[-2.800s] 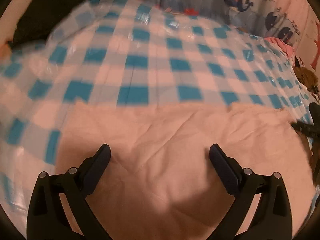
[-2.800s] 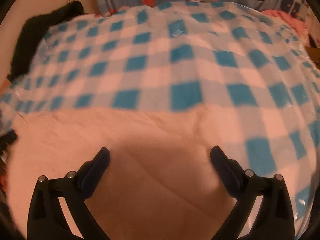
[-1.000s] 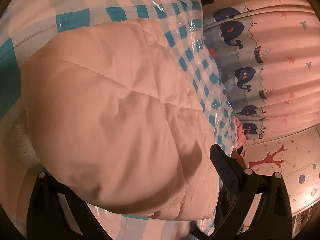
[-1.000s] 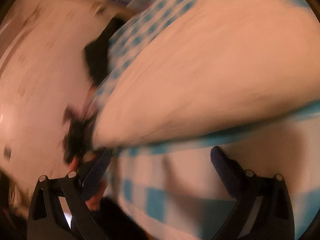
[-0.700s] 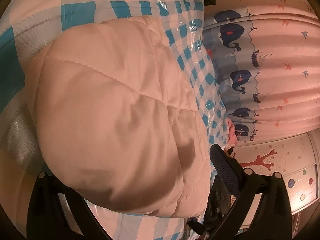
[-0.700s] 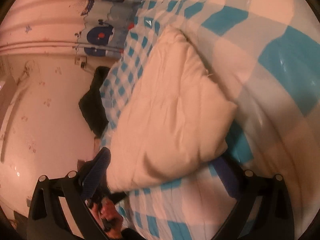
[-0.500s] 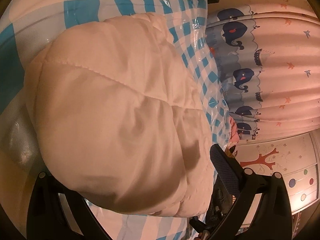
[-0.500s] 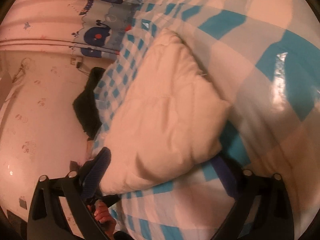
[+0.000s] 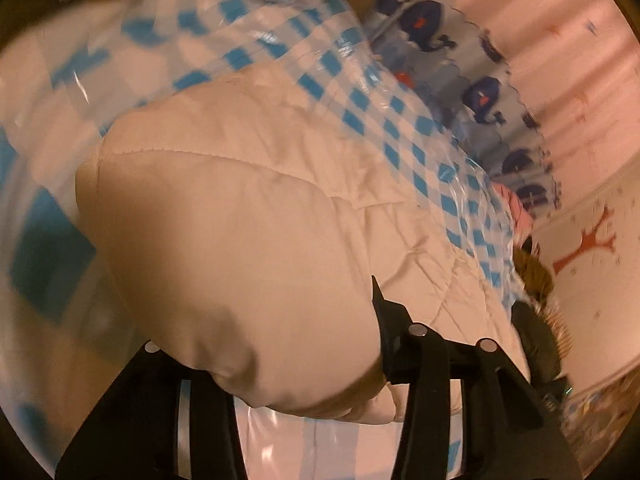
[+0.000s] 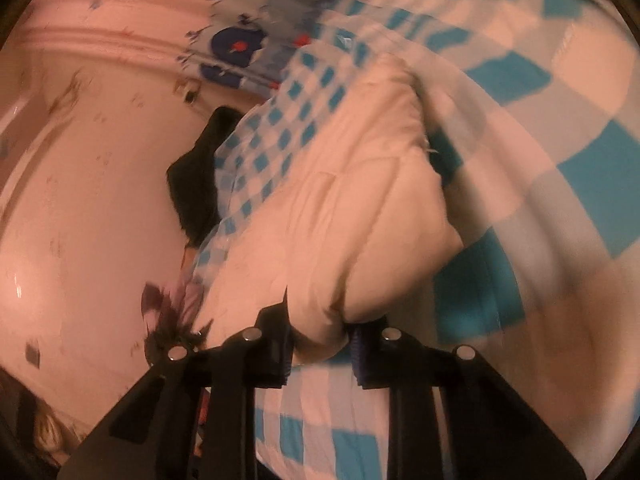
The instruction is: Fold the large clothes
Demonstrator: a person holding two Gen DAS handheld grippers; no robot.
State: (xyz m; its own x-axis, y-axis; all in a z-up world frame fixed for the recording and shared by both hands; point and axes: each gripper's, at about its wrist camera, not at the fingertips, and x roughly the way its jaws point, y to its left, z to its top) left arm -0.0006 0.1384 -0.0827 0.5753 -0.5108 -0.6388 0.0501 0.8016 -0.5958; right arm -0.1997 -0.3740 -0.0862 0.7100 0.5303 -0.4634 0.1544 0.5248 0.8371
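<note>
A puffy, quilted, pale pink padded garment [image 9: 240,232] lies folded on a blue-and-white checked plastic cloth [image 9: 328,64]. My left gripper [image 9: 272,344] is closed on the garment's near edge; the fabric bulges over and hides the left finger. In the right wrist view the same garment [image 10: 340,216] runs away from me, and my right gripper [image 10: 318,336] is shut on its near corner, with the fabric pinched between the two fingers.
A curtain with dark blue whales [image 9: 472,80] hangs behind the table. A black garment [image 10: 196,184] lies at the table's far edge by the pink wall. More clothes [image 9: 532,276] are piled at the right end.
Both grippers have closed on the garment: they stood wide open around its edges half a second ago. Both views have shifted and blurred with the motion.
</note>
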